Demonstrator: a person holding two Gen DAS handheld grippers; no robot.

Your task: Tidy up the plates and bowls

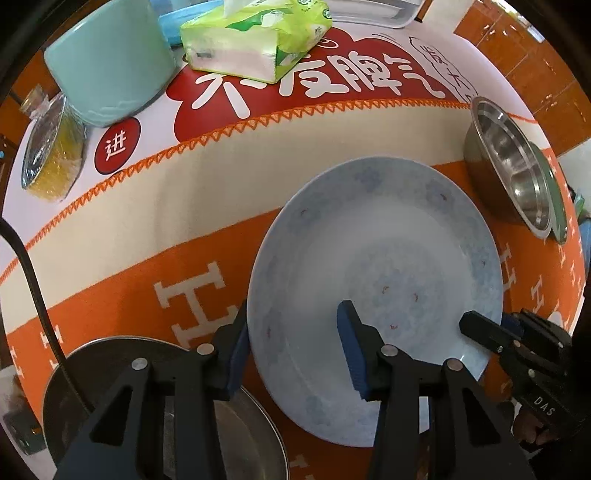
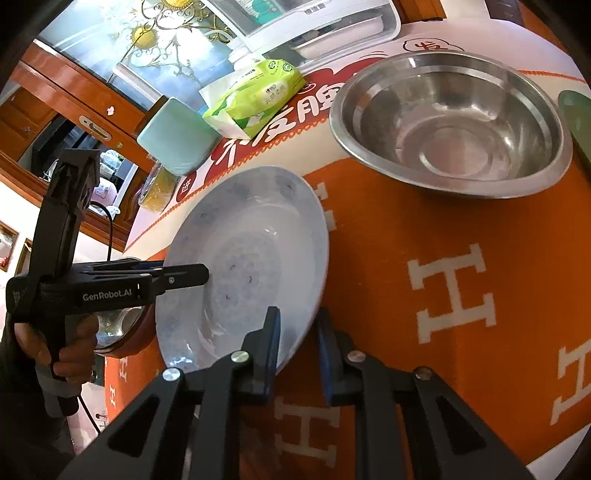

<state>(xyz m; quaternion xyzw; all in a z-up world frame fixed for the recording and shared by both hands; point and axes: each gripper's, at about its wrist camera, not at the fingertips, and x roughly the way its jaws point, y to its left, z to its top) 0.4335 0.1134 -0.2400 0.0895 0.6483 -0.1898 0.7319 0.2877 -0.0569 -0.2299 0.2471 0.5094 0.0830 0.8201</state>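
A pale blue plate (image 1: 373, 266) lies on the orange cloth; it also shows in the right wrist view (image 2: 243, 254). My left gripper (image 1: 291, 343) is open and straddles the plate's near left rim, one finger outside and one over the plate. My right gripper (image 2: 299, 332) is open around the plate's opposite rim; it shows in the left wrist view (image 1: 491, 332). The left gripper shows in the right wrist view (image 2: 184, 273). A steel bowl (image 2: 454, 122) stands beyond the plate, also seen in the left wrist view (image 1: 513, 166). Another steel dish (image 1: 240, 435) lies under my left gripper.
A green tissue pack (image 1: 255, 40), a teal cup (image 1: 110, 62) and a jar of yellow contents (image 1: 51, 155) stand at the back. A green dish (image 2: 578, 118) lies behind the steel bowl. A white appliance (image 2: 325, 26) stands at the far edge.
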